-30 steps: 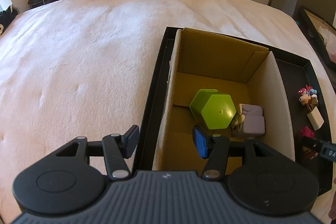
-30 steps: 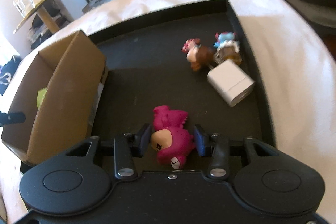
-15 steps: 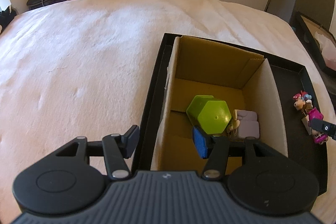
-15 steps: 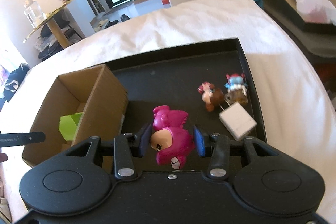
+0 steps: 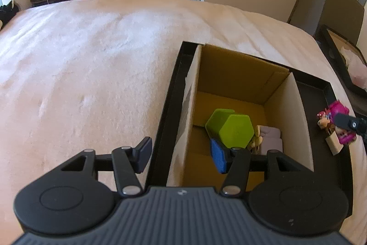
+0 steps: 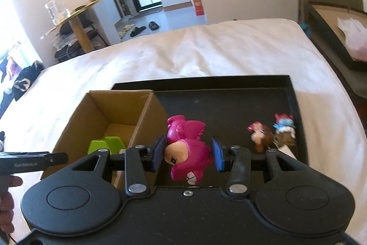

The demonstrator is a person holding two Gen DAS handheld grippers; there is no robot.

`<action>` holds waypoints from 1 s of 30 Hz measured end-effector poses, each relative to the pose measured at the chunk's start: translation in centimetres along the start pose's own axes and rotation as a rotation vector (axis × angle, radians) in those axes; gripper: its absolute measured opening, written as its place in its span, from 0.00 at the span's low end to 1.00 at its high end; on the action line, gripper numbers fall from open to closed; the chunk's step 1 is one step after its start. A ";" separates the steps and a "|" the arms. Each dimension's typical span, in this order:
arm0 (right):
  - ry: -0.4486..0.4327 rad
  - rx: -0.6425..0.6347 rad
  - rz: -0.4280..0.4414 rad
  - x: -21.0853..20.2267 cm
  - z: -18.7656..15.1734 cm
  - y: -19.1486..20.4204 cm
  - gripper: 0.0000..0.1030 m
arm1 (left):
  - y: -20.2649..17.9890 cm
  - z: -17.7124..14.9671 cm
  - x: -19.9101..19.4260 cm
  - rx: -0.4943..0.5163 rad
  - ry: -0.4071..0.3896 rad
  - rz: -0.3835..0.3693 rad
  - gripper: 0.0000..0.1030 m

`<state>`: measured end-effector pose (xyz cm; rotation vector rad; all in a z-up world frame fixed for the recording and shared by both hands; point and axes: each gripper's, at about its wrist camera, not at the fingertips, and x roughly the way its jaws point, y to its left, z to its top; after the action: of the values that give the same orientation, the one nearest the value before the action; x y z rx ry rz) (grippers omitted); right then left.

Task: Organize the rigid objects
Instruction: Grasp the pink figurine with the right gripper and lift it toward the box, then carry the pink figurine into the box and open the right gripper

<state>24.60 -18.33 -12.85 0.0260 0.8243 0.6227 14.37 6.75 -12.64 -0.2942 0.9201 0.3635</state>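
My right gripper [image 6: 188, 156] is shut on a magenta toy figure [image 6: 188, 150] and holds it above the black tray [image 6: 224, 105], just right of the open cardboard box [image 6: 103, 116]. The figure also shows at the right edge of the left wrist view [image 5: 339, 111]. My left gripper [image 5: 181, 155] is open and empty, straddling the box's left wall [image 5: 188, 111]. Inside the box lie a lime-green hexagonal container [image 5: 229, 128] and a pale lilac toy [image 5: 270, 137].
On the tray's right side lie a brown-and-pink figure [image 6: 260, 136], a blue-and-pink figure [image 6: 284, 128] and a white block [image 5: 335, 144]. The tray rests on a cream blanket [image 5: 91, 75]. Another dark tray [image 6: 332, 33] sits beyond the bed at the right.
My right gripper has lifted the magenta figure off the tray and carried it up and left toward the box. My left gripper has drawn back and higher, still open.
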 end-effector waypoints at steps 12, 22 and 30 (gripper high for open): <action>-0.021 -0.081 0.038 1.0 2.4 4.2 0.42 | 0.6 -0.3 0.7 -0.012 -0.013 -0.081 0.49; 0.010 -0.135 0.030 2.7 2.0 7.1 0.42 | 1.4 -0.5 0.7 -0.028 -0.013 -0.135 0.31; 0.013 -0.172 0.009 4.6 1.5 8.6 0.42 | 1.4 -0.6 0.9 -0.002 -0.014 -0.128 0.22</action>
<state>23.64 -8.55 -12.70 -0.1312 0.7812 0.7007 13.81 7.93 -13.87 -0.3499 0.8825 0.2484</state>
